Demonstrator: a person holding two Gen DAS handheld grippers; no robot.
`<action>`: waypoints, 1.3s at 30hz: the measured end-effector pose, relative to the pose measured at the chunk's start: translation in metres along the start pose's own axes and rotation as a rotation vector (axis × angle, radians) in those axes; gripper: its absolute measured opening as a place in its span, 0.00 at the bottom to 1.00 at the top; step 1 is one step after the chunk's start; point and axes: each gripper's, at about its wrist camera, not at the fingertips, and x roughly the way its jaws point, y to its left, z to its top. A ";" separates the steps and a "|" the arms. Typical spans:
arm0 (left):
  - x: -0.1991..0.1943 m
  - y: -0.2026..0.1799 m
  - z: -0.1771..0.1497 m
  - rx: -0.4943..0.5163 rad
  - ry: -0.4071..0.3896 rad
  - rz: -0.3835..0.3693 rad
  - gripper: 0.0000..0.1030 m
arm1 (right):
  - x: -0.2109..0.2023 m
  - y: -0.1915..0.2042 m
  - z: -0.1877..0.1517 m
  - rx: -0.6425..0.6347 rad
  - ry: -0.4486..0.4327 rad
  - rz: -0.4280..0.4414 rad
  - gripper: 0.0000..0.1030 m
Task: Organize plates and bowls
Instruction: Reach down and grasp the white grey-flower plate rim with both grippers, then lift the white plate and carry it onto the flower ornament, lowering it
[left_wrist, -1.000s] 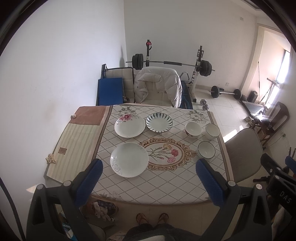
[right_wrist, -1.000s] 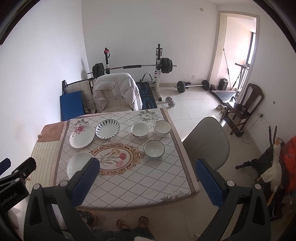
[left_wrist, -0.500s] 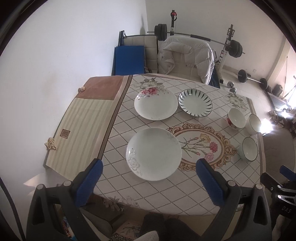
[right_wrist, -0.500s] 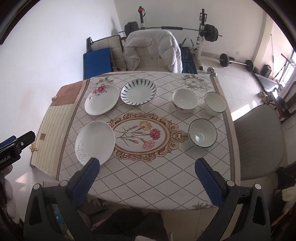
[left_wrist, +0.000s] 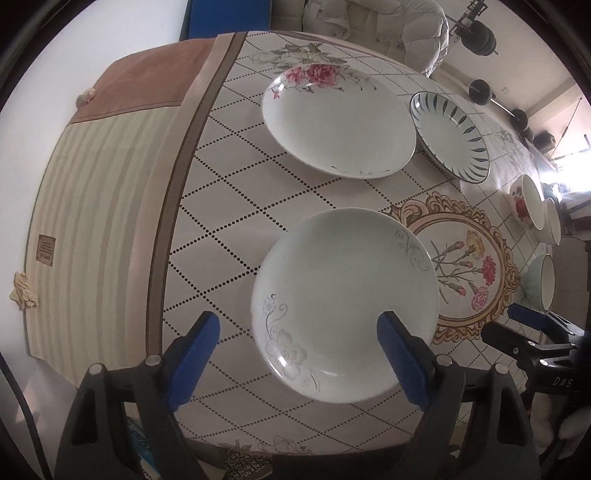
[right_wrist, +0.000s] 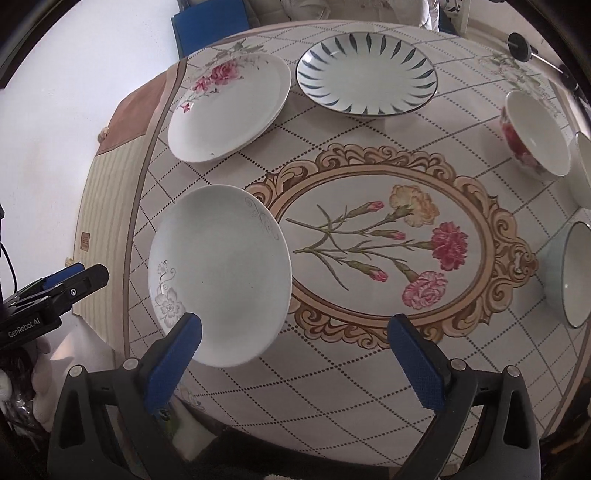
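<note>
A plain white plate with a grey flower print (left_wrist: 345, 288) (right_wrist: 219, 266) lies near the table's front left. Behind it sit a rose-print plate (left_wrist: 338, 122) (right_wrist: 229, 107) and a blue-striped plate (left_wrist: 448, 136) (right_wrist: 367, 74). On the right stand a rose bowl (left_wrist: 524, 203) (right_wrist: 535, 136), a white bowl (right_wrist: 583, 170) and a blue-rimmed bowl (left_wrist: 541, 280) (right_wrist: 569, 273). My left gripper (left_wrist: 297, 319) hovers above the plain plate's near rim, its jaws closing, with nothing gripped. My right gripper (right_wrist: 295, 320) is open over the near middle of the table, its left finger above that plate's edge.
A diamond-patterned cloth with a flower medallion (right_wrist: 380, 240) covers the table (left_wrist: 221, 229). A striped beige cloth (left_wrist: 92, 221) hangs over its left end. A chair with a white jacket (left_wrist: 373, 26) stands at the far side. Weights (left_wrist: 480, 33) lie on the floor beyond.
Both grippers have dropped and moved in close over the table, tilting downward; the plates now fill the views. The left jaws stand a little narrower than before.
</note>
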 end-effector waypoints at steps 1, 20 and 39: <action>0.010 0.003 0.005 0.014 0.023 -0.013 0.84 | 0.012 0.001 0.006 0.012 0.019 0.004 0.99; 0.106 0.038 0.025 0.102 0.214 -0.136 0.53 | 0.120 0.010 0.041 0.034 0.211 0.125 0.75; 0.103 0.008 0.006 0.159 0.212 -0.047 0.28 | 0.112 -0.011 0.025 0.091 0.178 0.125 0.20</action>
